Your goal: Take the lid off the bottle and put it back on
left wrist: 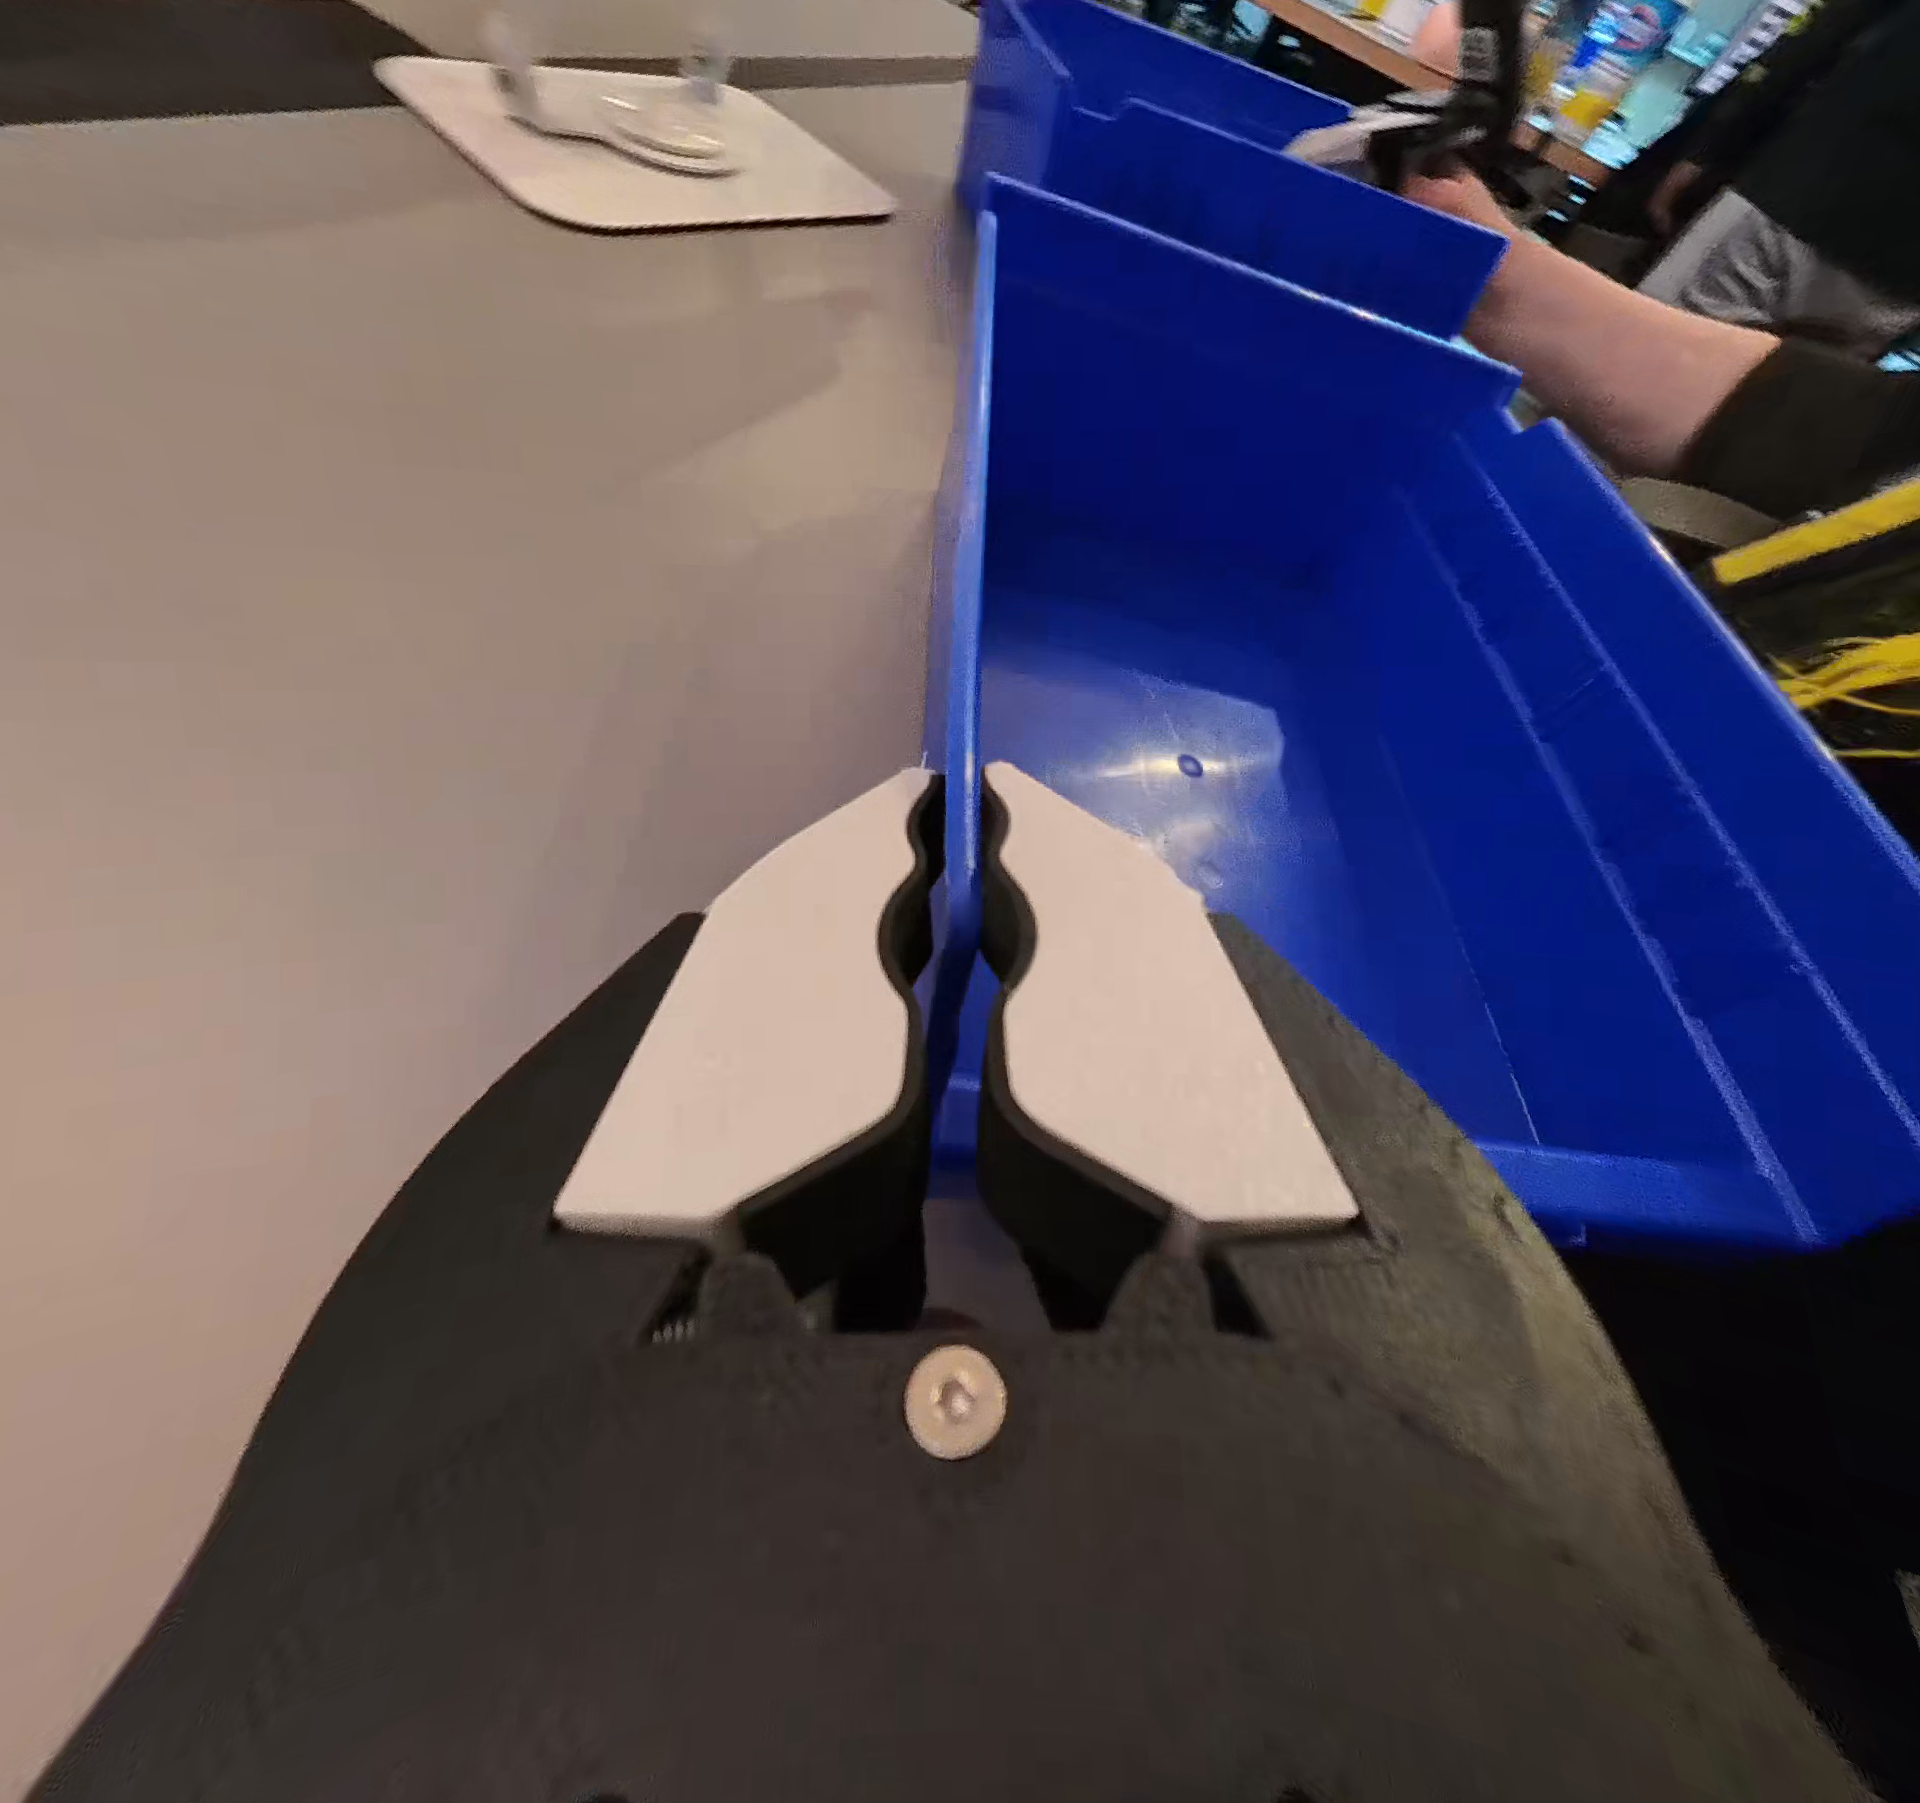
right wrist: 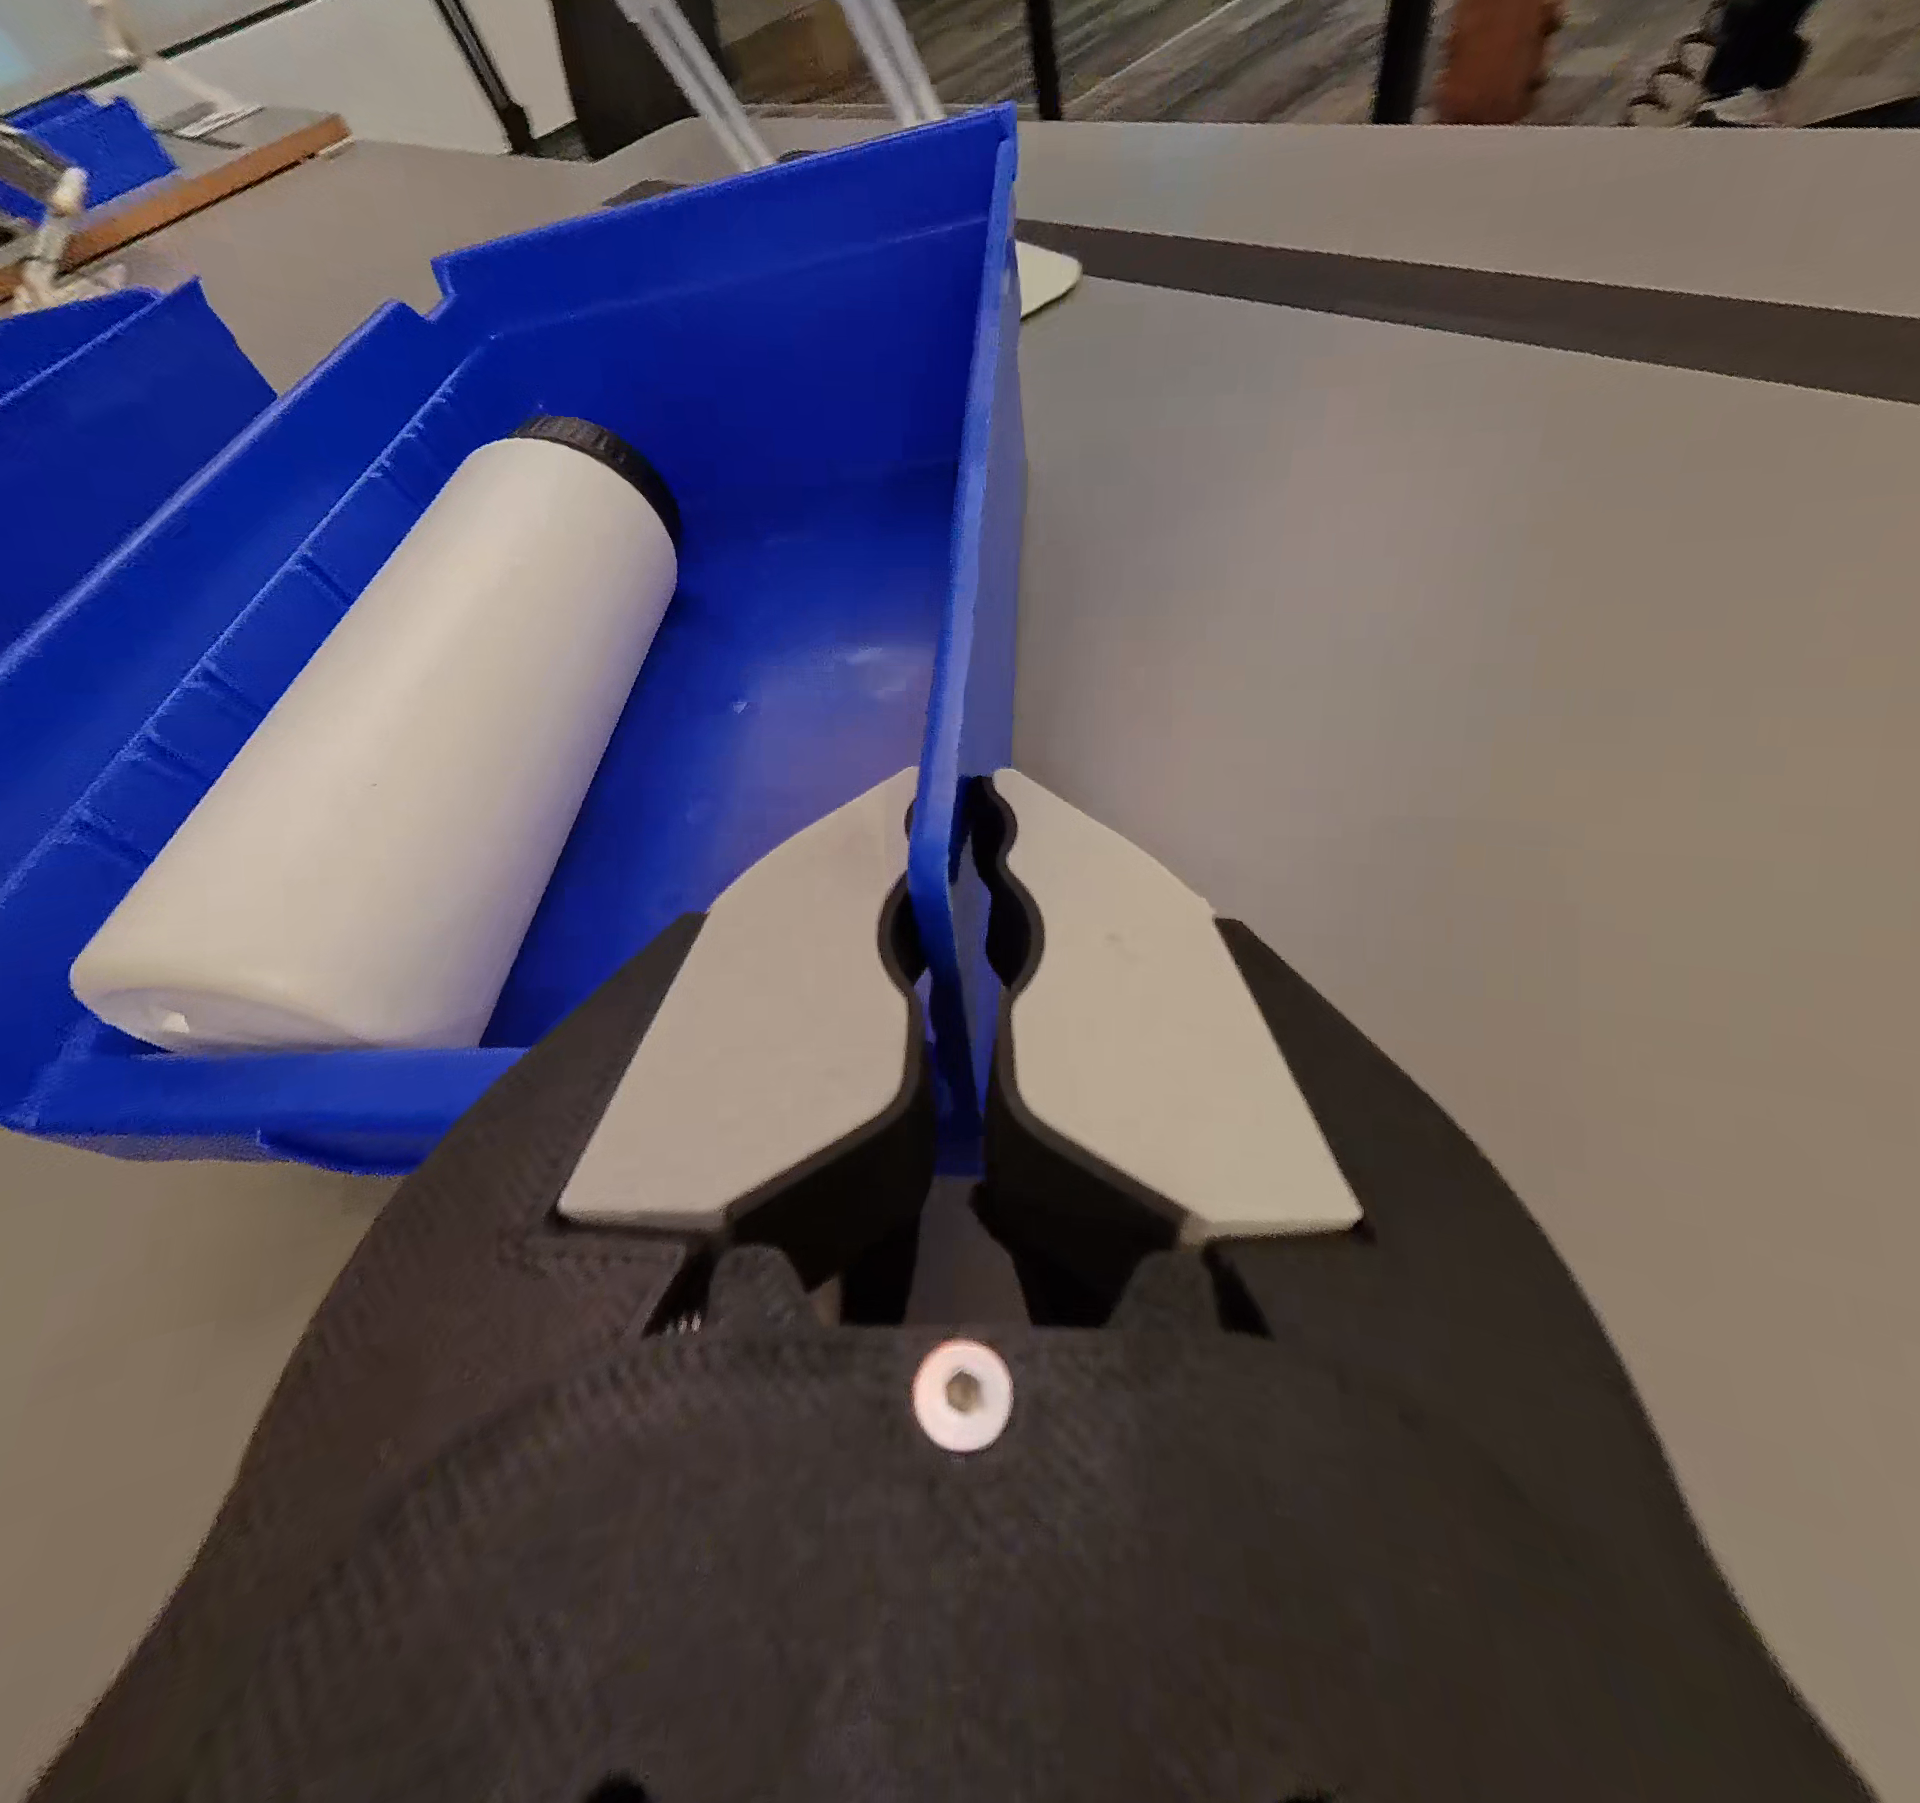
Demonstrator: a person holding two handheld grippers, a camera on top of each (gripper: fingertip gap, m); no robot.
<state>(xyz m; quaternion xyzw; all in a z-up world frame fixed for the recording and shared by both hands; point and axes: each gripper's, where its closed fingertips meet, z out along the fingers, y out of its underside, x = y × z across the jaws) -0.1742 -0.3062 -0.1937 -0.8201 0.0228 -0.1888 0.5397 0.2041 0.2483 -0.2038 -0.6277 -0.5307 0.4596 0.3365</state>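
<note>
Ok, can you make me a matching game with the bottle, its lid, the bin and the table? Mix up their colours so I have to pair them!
Things:
1. bottle
2. lid
3. bin
4. table

Colours:
A. blue
B. grey
C. black
D. white

Pairs: 1-D, 2-C, 3-A, 4-B. The bottle lies on its side inside the bin, lid on.

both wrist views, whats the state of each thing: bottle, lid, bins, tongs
White cylindrical bottle: lying on its side in a blue plastic bin.
Black ribbed lid: on the bottle.
Empty blue plastic bin: nothing inside.
Left tongs: shut on the empty bin's wall.
Right tongs: shut on the bottle bin's wall.
</note>
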